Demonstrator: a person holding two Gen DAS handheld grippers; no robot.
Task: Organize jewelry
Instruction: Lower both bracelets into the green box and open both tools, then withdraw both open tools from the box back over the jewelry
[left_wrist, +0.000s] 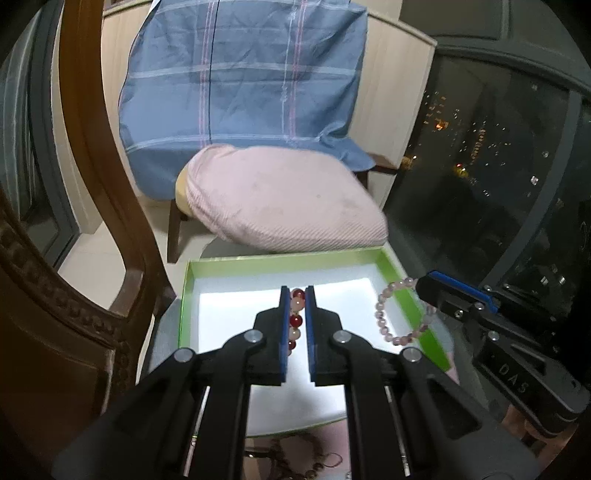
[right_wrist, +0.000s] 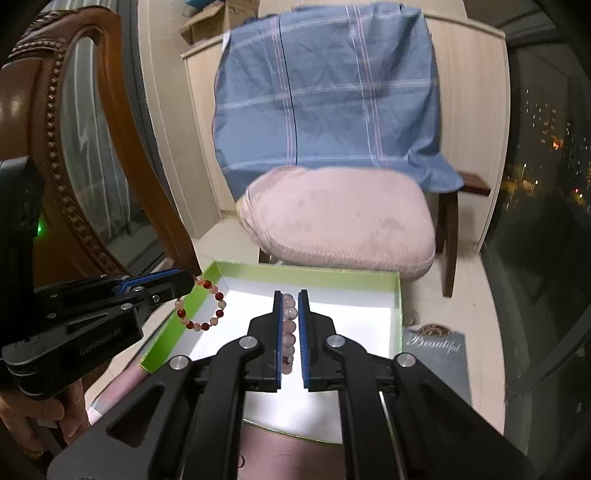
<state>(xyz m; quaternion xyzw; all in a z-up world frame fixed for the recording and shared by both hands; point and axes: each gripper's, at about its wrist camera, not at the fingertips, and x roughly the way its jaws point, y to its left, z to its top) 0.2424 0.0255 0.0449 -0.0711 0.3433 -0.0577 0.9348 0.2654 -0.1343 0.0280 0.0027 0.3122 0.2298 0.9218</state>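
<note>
A green box (left_wrist: 186, 295) with a white floor lies open in front of me; it also shows in the right wrist view (right_wrist: 397, 314). My left gripper (left_wrist: 297, 295) is shut on a red and pale bead bracelet (left_wrist: 296, 320), held over the box's left side; the bracelet hangs from it in the right wrist view (right_wrist: 201, 308). My right gripper (right_wrist: 287, 297) is shut on a pale pink bead bracelet (right_wrist: 289, 332), held over the box's right edge; the bracelet shows in the left wrist view (left_wrist: 384, 317).
A chair with a pink cushion (left_wrist: 288, 195) and a blue checked cloth (left_wrist: 240, 81) stands behind the box. A carved wooden chair back (right_wrist: 74, 147) rises on the left. A grey card (right_wrist: 436, 354) lies right of the box. More beads (left_wrist: 295, 458) lie in front of the box.
</note>
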